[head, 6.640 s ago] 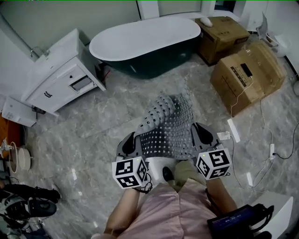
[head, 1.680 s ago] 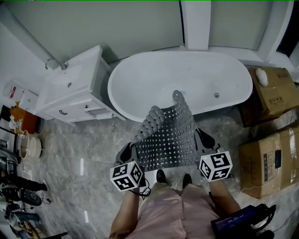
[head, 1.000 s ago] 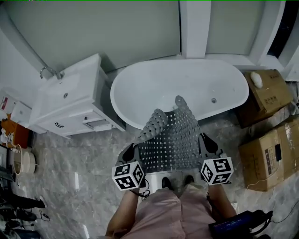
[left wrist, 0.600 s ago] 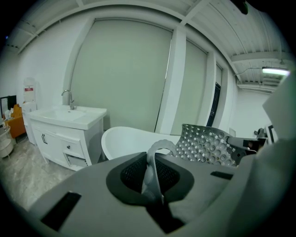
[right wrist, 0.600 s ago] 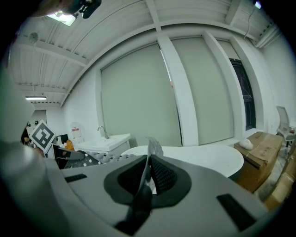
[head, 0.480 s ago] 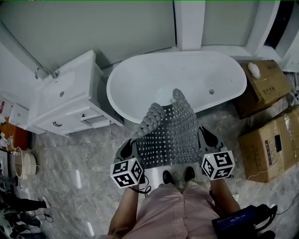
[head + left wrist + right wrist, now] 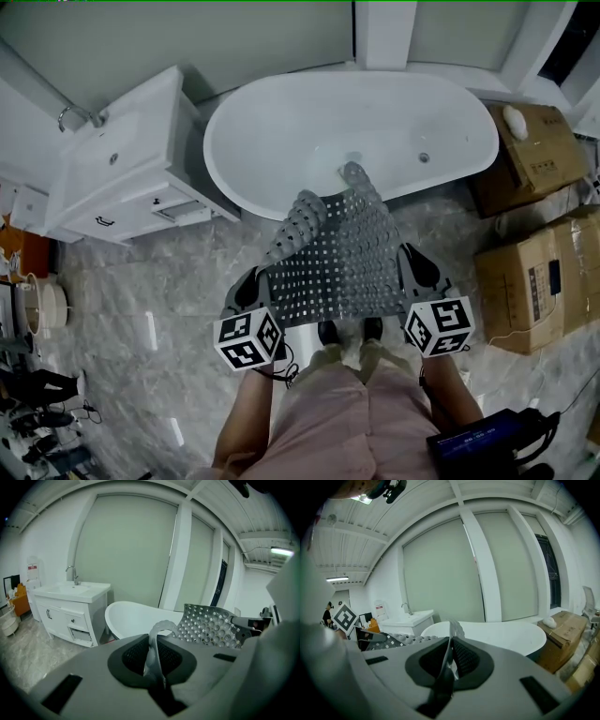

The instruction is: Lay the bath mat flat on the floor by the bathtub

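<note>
A grey perforated bath mat point(image 7: 337, 253) hangs stretched between my two grippers, held in the air above the marble floor point(image 7: 178, 291) in front of the white bathtub point(image 7: 347, 131). My left gripper point(image 7: 255, 286) is shut on the mat's near left edge, and the mat point(image 7: 206, 625) curls up out of its jaws. My right gripper point(image 7: 417, 272) is shut on the near right edge, with a thin strip of mat point(image 7: 452, 634) pinched between its jaws. The far end of the mat curls upward over the tub's rim.
A white vanity with sink point(image 7: 112, 178) stands left of the tub. Cardboard boxes point(image 7: 534, 281) sit at the right. A person's feet point(image 7: 347, 330) stand under the mat. Shoes and clutter point(image 7: 37, 403) lie at the far left.
The view has shifted closer to the tub over the frames. The mat stays held between both grippers, its far end now reaching over the tub's rim.
</note>
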A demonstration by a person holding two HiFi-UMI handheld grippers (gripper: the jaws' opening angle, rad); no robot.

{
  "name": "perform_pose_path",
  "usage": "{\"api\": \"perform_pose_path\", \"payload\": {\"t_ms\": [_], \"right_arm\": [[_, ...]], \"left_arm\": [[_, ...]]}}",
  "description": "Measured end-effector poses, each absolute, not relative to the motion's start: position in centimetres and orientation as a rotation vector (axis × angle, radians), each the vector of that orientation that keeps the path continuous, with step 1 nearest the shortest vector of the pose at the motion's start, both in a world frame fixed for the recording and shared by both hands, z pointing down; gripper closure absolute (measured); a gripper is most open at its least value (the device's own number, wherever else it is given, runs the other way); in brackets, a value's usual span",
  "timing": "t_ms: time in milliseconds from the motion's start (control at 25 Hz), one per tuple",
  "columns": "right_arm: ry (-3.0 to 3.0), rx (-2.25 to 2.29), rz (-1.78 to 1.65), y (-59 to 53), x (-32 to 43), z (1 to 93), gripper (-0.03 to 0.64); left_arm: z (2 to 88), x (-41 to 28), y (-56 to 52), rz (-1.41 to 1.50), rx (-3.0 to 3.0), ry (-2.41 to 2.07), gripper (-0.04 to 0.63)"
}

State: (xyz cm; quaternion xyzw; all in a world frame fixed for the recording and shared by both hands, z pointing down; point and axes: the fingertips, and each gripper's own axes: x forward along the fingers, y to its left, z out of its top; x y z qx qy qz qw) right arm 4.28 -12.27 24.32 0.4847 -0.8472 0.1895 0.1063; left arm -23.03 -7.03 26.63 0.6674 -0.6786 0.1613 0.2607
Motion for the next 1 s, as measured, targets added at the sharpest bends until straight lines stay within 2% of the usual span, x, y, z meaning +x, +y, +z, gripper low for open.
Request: {"api": "perform_pose_path", "payload": {"t_ms": [1000], "right_arm": [[-2.412, 1.370, 0.680, -10.1, 5.4, 29.3, 0.584]], "left_arm": [[31.4, -22.0, -4.0, 0.529, 1.730, -1.776, 0.557]]}}
